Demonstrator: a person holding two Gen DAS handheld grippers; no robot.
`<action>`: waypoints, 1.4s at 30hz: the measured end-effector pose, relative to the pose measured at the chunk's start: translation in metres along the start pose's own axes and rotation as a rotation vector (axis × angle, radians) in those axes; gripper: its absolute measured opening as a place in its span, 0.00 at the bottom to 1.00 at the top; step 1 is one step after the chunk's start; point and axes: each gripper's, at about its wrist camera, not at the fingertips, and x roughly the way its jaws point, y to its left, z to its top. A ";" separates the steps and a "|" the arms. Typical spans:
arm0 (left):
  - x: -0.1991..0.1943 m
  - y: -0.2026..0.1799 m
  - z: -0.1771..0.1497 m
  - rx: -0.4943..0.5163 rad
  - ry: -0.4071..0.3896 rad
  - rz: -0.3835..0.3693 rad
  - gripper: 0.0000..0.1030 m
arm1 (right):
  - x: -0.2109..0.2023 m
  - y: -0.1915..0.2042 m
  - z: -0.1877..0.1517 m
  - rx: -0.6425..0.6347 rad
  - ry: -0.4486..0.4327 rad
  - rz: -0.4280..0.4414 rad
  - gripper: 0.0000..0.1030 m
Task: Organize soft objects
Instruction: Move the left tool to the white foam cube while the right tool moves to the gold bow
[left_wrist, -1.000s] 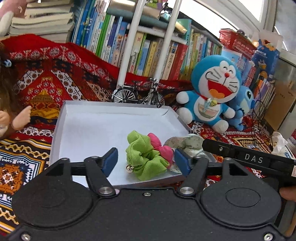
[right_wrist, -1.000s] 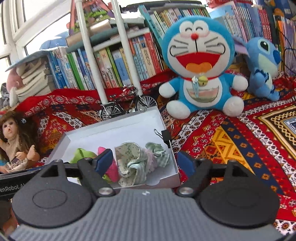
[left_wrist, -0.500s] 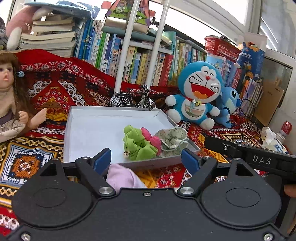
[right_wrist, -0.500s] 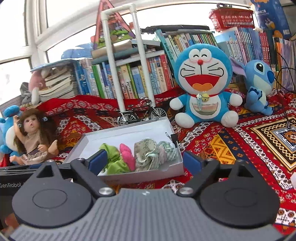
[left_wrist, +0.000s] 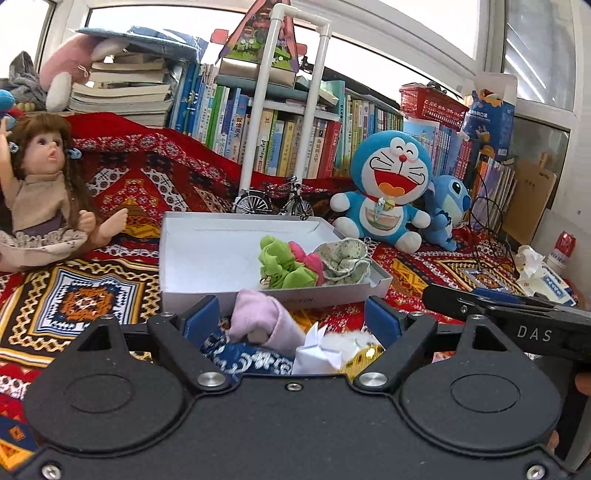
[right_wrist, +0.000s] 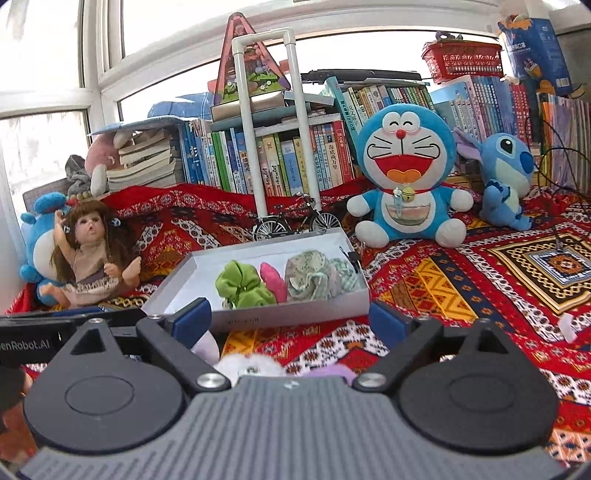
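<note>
Doll (left_wrist: 44, 192) sits far left on the patterned rug (left_wrist: 85, 295). Left gripper (left_wrist: 291, 320) hovers with its blue pads spread wide, holding nothing; between them lies a pink cloth (left_wrist: 262, 321) on a blue-and-white cloth (left_wrist: 251, 360), a white piece (left_wrist: 319, 350) beside. Just beyond, the white box (left_wrist: 207, 258) holds three scrunchies at its right end: green (left_wrist: 282, 264), pink (left_wrist: 308, 258), floral (left_wrist: 343, 260). Right gripper (right_wrist: 291, 320) is equally wide apart and empty, just short of the box. Doraemon (left_wrist: 388, 188) sits behind on the right.
</note>
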 end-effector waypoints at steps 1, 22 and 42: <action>-0.003 0.000 -0.003 0.005 -0.005 0.003 0.83 | -0.003 0.001 -0.003 -0.003 -0.001 0.000 0.94; -0.049 0.008 -0.055 0.057 -0.050 0.091 0.87 | -0.043 0.023 -0.052 -0.125 -0.013 0.029 1.00; -0.054 0.007 -0.080 0.115 -0.040 0.128 0.89 | -0.051 0.038 -0.078 -0.215 0.003 0.050 1.00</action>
